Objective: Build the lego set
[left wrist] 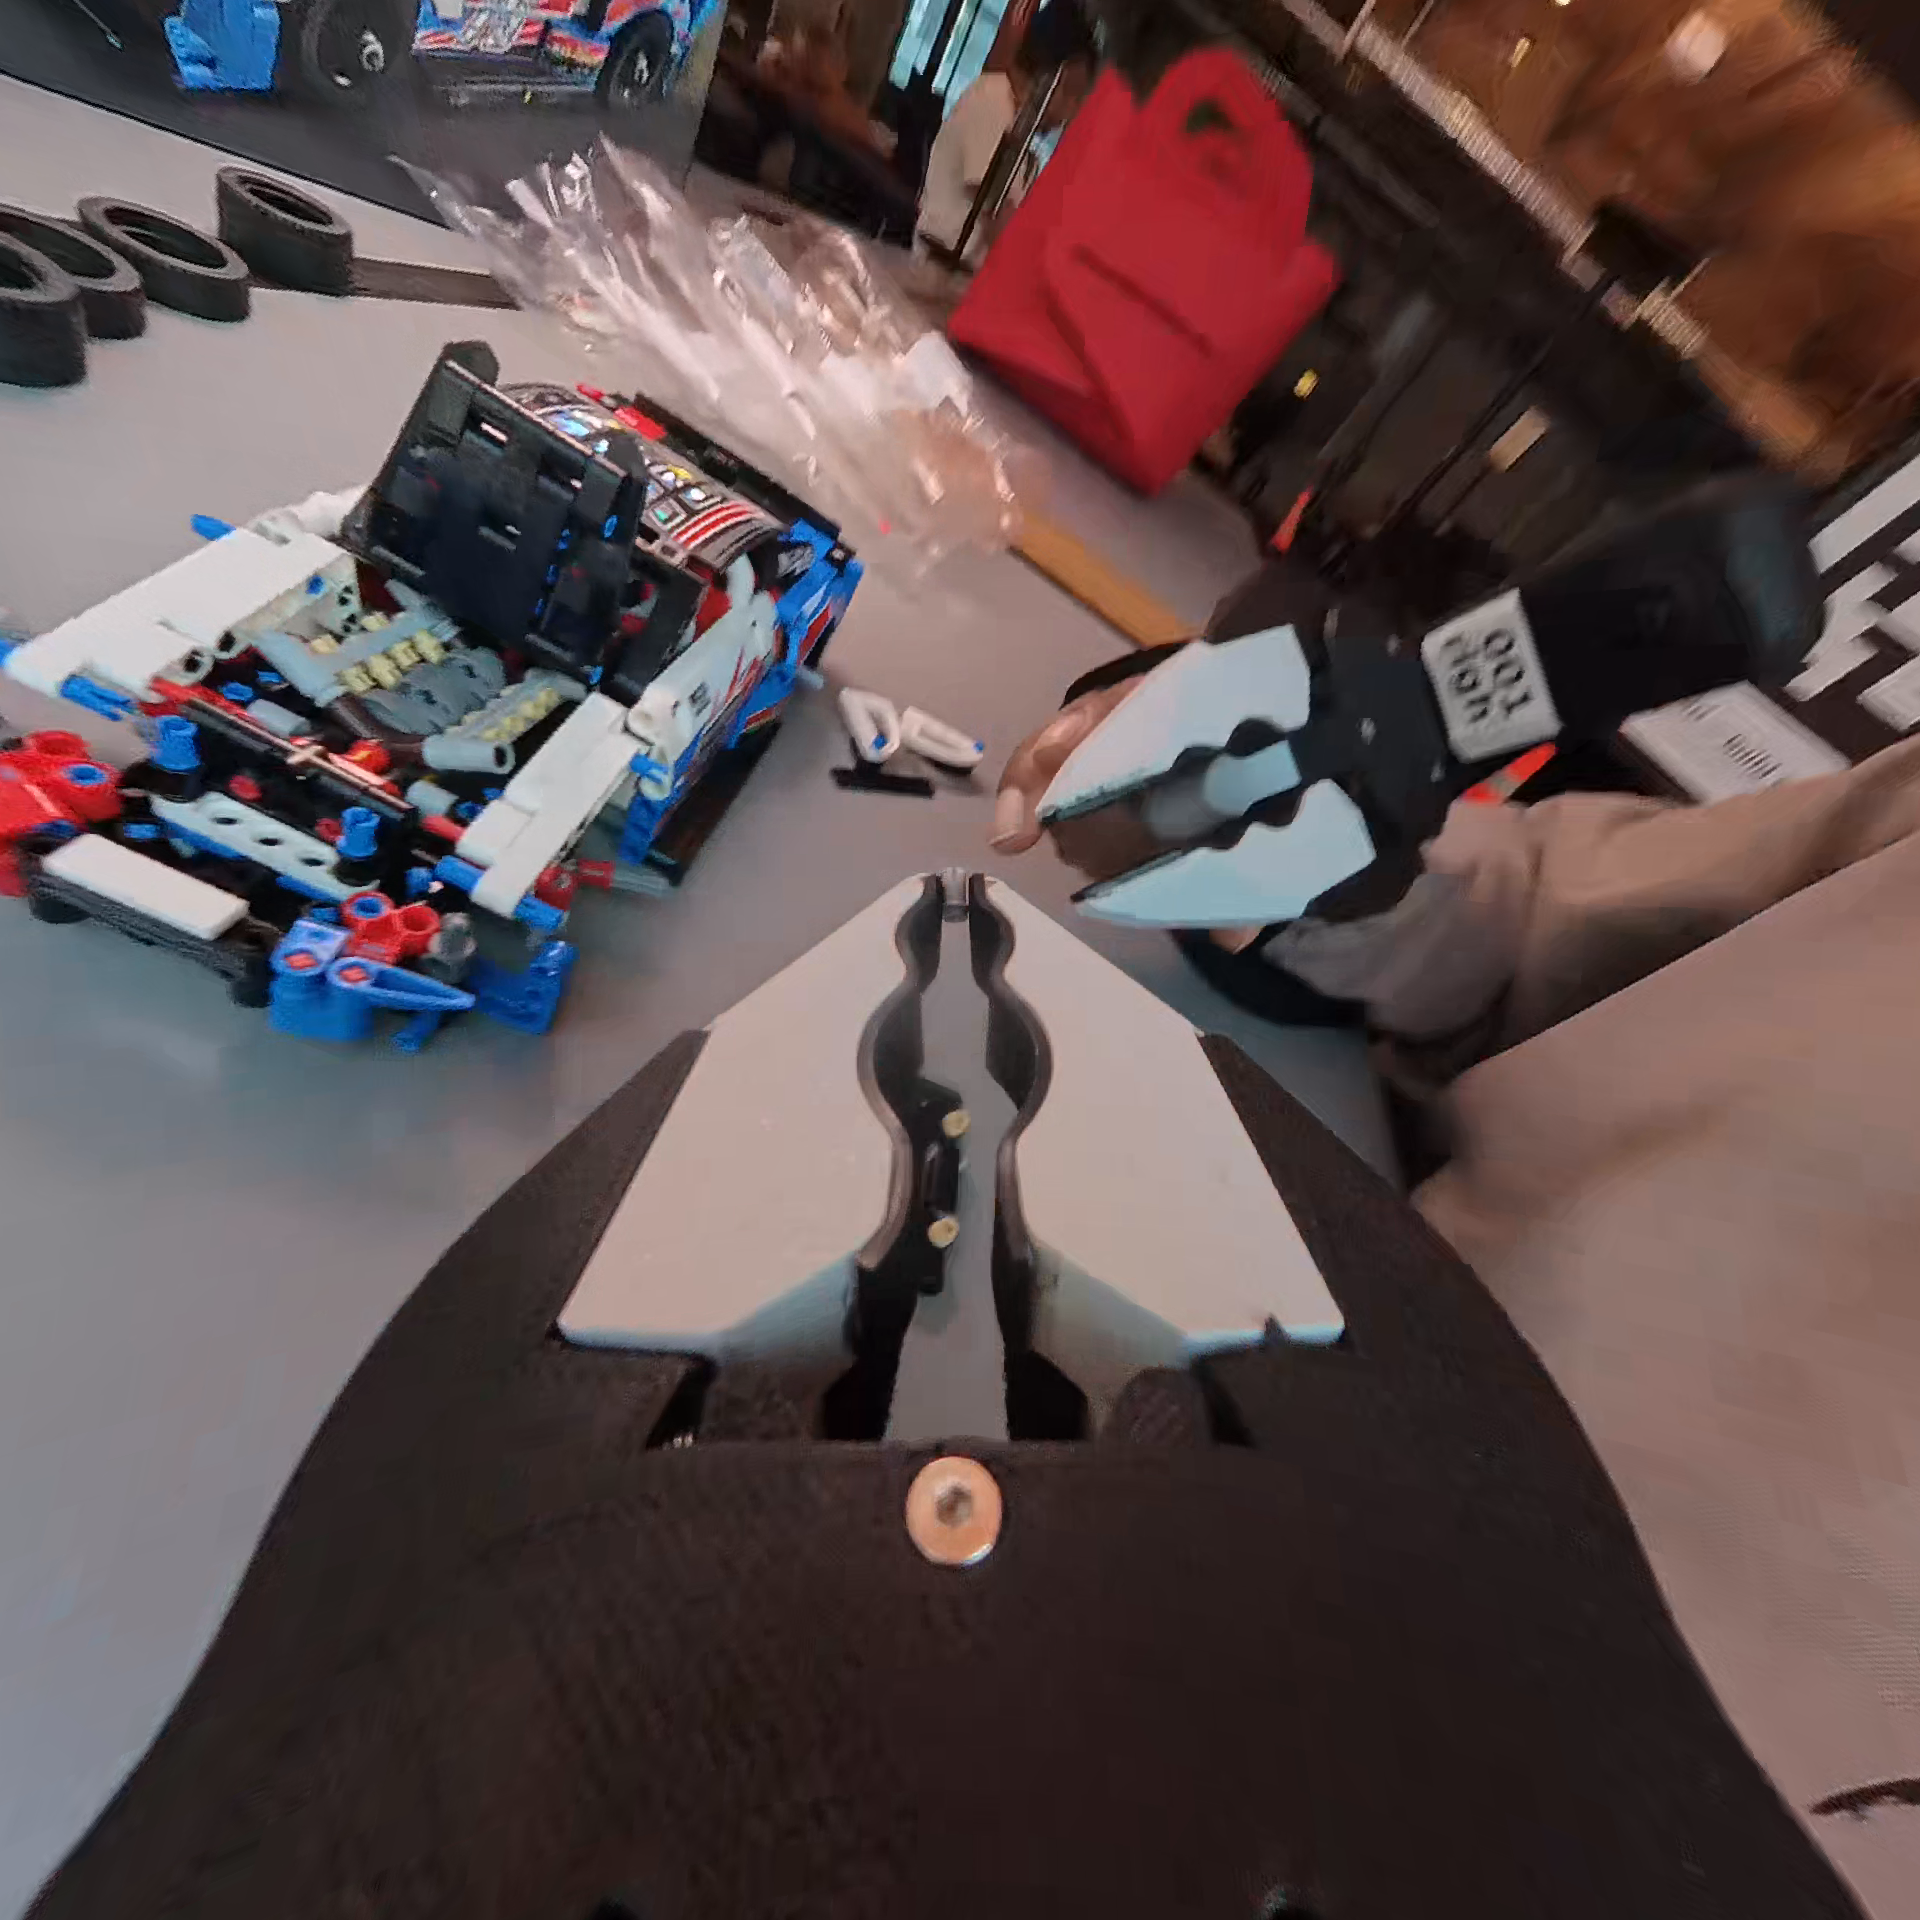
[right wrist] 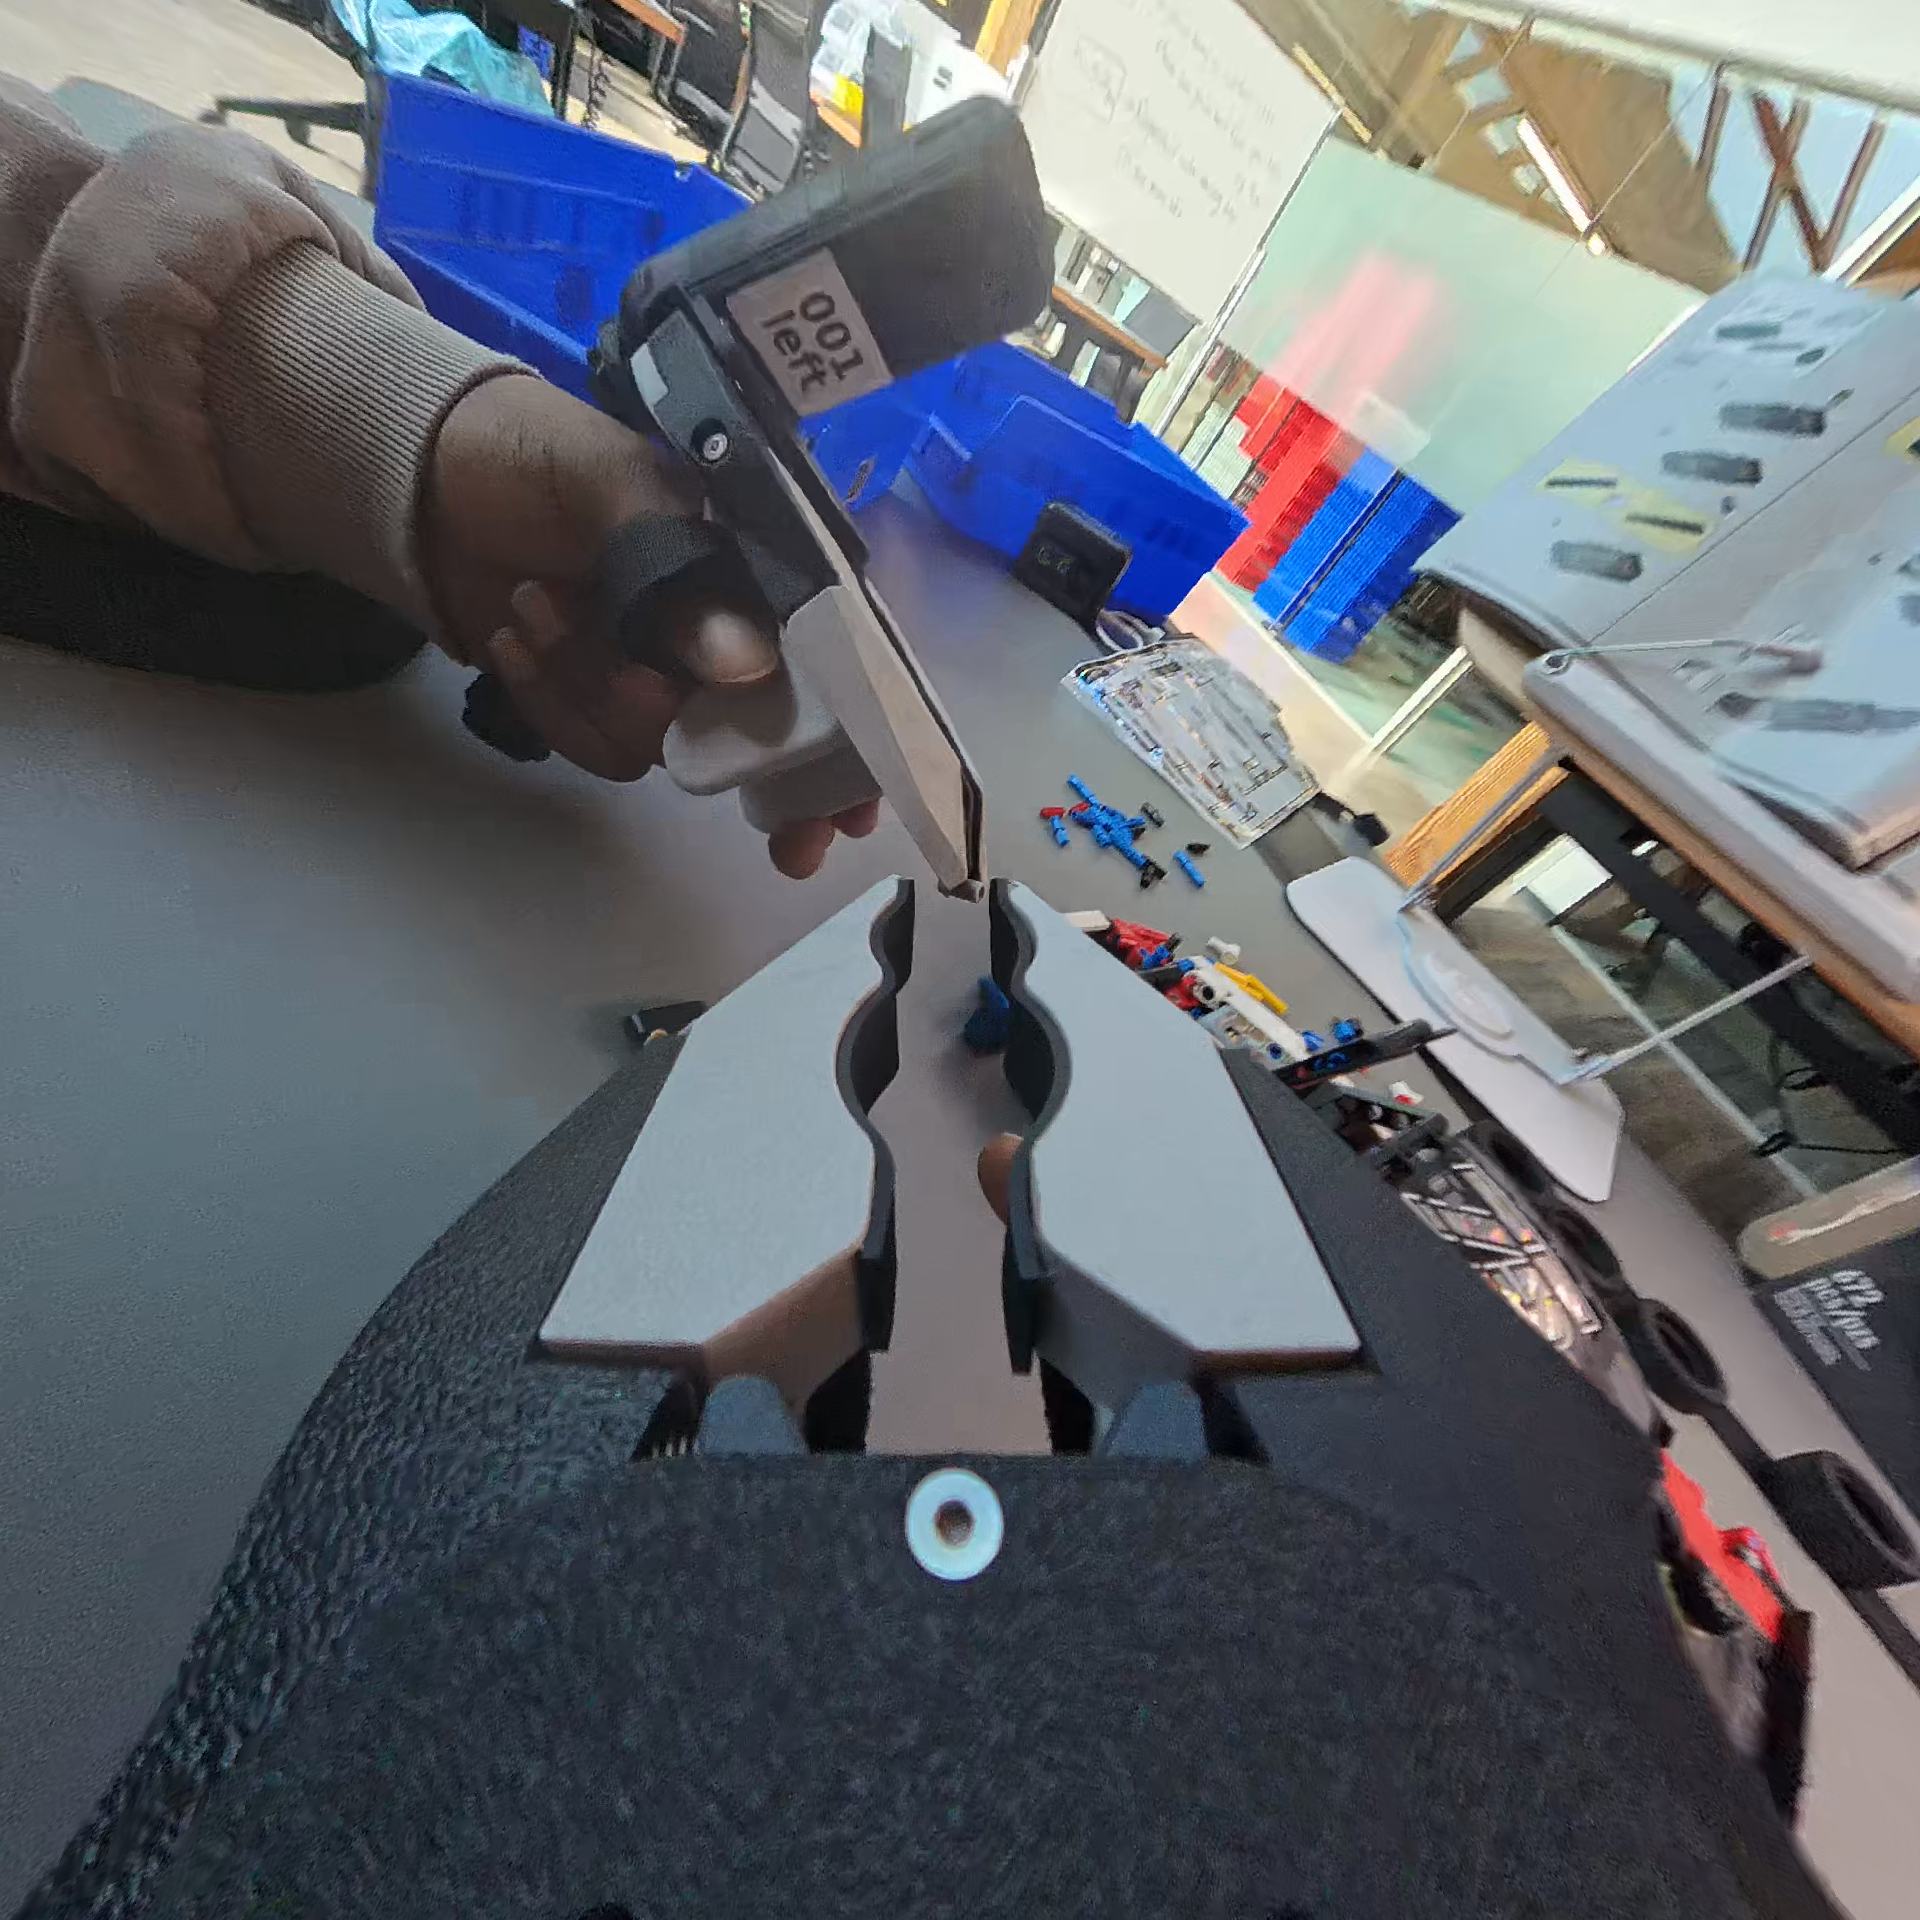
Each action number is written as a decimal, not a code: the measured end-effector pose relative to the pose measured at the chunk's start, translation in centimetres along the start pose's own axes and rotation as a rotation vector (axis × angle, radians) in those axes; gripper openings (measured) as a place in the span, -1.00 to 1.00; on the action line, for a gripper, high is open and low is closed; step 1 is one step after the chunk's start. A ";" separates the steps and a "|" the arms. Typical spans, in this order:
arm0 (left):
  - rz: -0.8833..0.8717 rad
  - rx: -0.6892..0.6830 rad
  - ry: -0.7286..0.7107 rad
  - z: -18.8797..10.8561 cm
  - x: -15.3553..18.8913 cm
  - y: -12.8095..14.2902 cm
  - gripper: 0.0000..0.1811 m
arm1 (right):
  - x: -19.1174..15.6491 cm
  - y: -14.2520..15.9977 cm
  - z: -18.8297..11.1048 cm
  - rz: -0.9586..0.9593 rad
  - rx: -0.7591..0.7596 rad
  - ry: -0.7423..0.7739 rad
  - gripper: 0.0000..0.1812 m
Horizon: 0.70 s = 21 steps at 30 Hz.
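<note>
My left gripper [left wrist: 954,883] is shut on a small grey pin [left wrist: 952,900] held at its very tips, above the grey table. My right gripper [left wrist: 1143,836] faces it from the right, fingers apart. In the right wrist view the right gripper [right wrist: 951,896] is open and empty, and the left gripper [right wrist: 958,868] points down with the grey pin [right wrist: 970,889] right between the right fingertips. The partly built blue, white and red lego car [left wrist: 436,707] sits on the table to the left, away from both grippers.
Black tyres [left wrist: 156,260] lie at the far left, with clear plastic bags [left wrist: 769,332] and a red bag [left wrist: 1143,260] behind the car. Loose blue pins [right wrist: 1117,831], a pile of pieces [right wrist: 1195,971], a blue piece [right wrist: 985,1013], an instruction booklet on a stand [right wrist: 1714,540] and blue bins [right wrist: 520,218] are also here. The tips of both grippers are at nearly the same place.
</note>
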<state>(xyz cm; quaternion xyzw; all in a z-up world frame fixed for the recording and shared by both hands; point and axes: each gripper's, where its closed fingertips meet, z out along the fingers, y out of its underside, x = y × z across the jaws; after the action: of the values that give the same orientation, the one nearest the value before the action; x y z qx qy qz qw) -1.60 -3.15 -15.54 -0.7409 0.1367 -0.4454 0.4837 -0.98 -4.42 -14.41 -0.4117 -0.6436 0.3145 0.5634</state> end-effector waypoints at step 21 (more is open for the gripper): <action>-0.520 0.222 0.418 0.3 4.0 -2.1 -0.98 | 0.5 -2.6 -0.7 -0.069 0.111 0.082 -0.95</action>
<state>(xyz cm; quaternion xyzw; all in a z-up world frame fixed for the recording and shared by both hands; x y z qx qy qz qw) 0.42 -4.45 -11.67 -0.5869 -0.0097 -0.7077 0.3933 -0.75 -5.27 -11.76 -0.3699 -0.6153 0.3129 0.6218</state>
